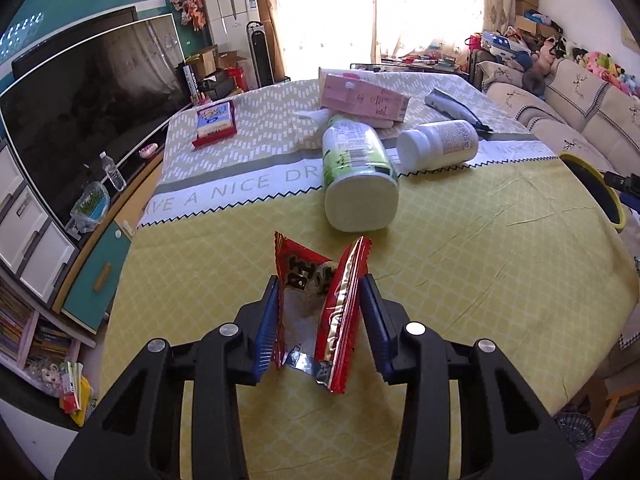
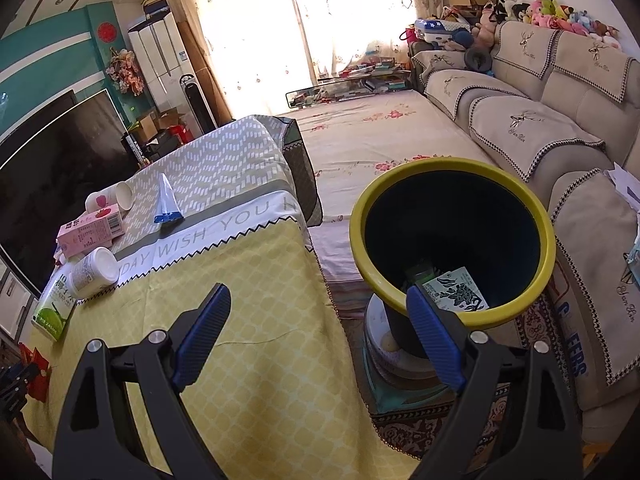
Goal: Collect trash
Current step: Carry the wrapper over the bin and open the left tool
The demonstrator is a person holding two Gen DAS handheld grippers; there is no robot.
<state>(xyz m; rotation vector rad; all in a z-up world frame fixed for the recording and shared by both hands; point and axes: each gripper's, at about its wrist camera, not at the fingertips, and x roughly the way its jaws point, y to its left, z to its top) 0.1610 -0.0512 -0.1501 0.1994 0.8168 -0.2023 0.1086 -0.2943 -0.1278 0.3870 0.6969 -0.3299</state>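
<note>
A yellow-clothed tabletop (image 1: pixel 460 248) fills the view. Off its right edge stands the bin (image 2: pixel 454 178). The right gripper (image 2: pixel 320 312) gapes empty; the left gripper (image 1: pixel 320 300) apparently pinches the red wrapper (image 1: pixel 336 300) near the front edge.

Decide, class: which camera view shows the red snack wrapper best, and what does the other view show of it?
The left wrist view: the red snack wrapper stands in mid-frame between the left gripper fingers, buckled, foil lining visible. The right wrist view catches only a red scrap at its left edge.
</note>
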